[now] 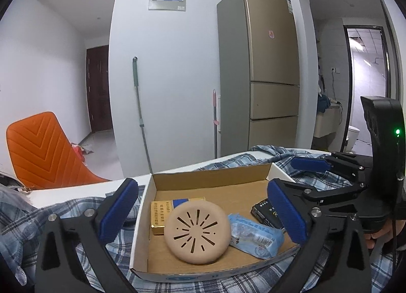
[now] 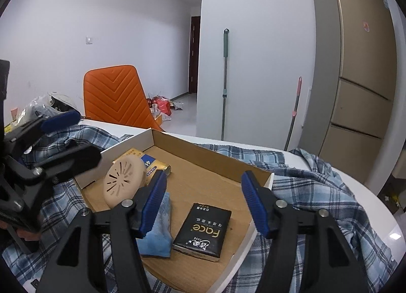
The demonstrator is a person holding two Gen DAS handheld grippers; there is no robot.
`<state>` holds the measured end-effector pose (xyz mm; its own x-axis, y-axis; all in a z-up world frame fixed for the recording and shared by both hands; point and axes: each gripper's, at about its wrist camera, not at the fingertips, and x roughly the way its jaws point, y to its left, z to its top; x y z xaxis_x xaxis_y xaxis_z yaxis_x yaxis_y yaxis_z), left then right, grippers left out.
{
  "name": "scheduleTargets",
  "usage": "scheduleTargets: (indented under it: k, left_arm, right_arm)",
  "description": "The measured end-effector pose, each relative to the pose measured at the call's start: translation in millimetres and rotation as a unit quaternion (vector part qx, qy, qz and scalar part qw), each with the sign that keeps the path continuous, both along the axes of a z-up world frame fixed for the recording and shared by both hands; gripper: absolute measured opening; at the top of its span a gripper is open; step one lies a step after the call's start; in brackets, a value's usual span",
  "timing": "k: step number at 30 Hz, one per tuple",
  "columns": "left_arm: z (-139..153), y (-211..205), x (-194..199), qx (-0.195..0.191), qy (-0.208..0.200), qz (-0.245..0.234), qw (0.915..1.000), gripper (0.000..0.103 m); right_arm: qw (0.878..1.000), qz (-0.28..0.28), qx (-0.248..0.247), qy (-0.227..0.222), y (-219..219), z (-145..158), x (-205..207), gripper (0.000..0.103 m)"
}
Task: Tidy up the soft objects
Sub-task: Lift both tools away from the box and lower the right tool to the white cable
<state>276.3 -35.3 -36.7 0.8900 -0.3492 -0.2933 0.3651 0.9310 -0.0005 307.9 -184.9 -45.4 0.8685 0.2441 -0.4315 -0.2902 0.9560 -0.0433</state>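
A shallow cardboard box (image 1: 208, 180) (image 2: 203, 151) lies on a blue plaid cloth. Inside it rest a round beige slotted pad (image 1: 197, 232) (image 2: 124, 180), a gold packet (image 1: 158, 213) (image 2: 154, 163) behind the pad, a blue tissue pack (image 1: 255, 233) (image 2: 158, 229) and a black tissue pack (image 1: 266, 210) (image 2: 203, 232). My left gripper (image 1: 200, 213) stands open, its blue pads either side of the beige pad and apart from it. My right gripper (image 2: 204, 204) is open over the black pack, touching nothing. Each gripper also shows at the edge of the other view: the right gripper (image 1: 294, 176), the left gripper (image 2: 67, 135).
The plaid cloth (image 1: 76, 217) (image 2: 317, 184) covers a white table (image 1: 83, 189). An orange chair (image 1: 38, 151) (image 2: 116, 95) stands behind it. Two mop handles (image 1: 139, 115) lean on the wall beside a gold fridge (image 1: 269, 69). Bags clutter the table's far left (image 2: 38, 107).
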Motion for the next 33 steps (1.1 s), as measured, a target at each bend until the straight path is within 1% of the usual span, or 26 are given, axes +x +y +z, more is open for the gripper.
scheduleTargets:
  k: [3,5,7,9,13,15,18,21,24,26,30,33]
  left_arm:
    - [13.4,7.5,-9.3,-0.028,-0.015,0.0,0.9995,0.103]
    - [31.4,11.3,-19.3,-0.044,-0.032,-0.002,0.9985,0.103]
    - [47.7,13.4,-28.7,-0.051,-0.048,-0.001,0.9976,0.103]
    - [62.6,15.5,-39.2,-0.054,-0.061,-0.001,0.9967,0.103]
    - [89.1,17.7,-65.3,-0.045,-0.087,0.0,0.9952,0.103]
    - [96.2,19.5,-80.2,-0.041,-0.094,0.008,0.9947,0.103]
    - [104.0,21.3,-103.7,-0.037,-0.094,0.005,0.9949,0.103]
    - [107.1,24.8,-128.7,-0.034,-0.091,0.003,0.9953,0.103]
    - [106.1,31.5,-154.0,-0.034,-0.079,0.002,0.9963,0.103]
    - [102.1,36.4,-171.5,-0.03,-0.085,0.005,0.9959,0.103]
    - [92.5,42.1,-201.3,-0.025,-0.081,0.007,0.9964,0.103]
    - [80.9,45.8,-217.7,-0.019,-0.075,0.01,0.997,0.103]
  right_arm:
    - [1.0,-0.003,0.008,-0.017,-2.4,7.1,-5.7,0.061]
    - [1.0,-0.003,0.019,-0.017,-5.0,15.7,-8.3,0.061]
    - [0.999,-0.005,0.032,-0.026,-8.5,29.2,-14.1,0.061]
    - [0.998,-0.003,0.036,-0.043,-10.1,44.0,-24.3,0.061]
    - [0.997,0.007,0.046,-0.066,-11.3,71.3,-49.2,0.061]
    - [0.996,0.015,0.045,-0.078,-9.1,83.0,-65.2,0.061]
    - [0.994,0.027,0.048,-0.094,-7.1,98.2,-92.1,0.061]
    - [0.993,0.043,0.053,-0.1,-4.9,107.0,-117.5,0.061]
    - [0.992,0.055,0.057,-0.098,-3.0,108.4,-137.6,0.061]
    - [0.992,0.06,0.061,-0.091,-2.3,104.2,-148.4,0.061]
    - [0.991,0.052,0.07,-0.098,-0.7,92.8,-170.2,0.061]
    - [0.991,0.057,0.069,-0.095,3.7,82.1,-176.9,0.061]
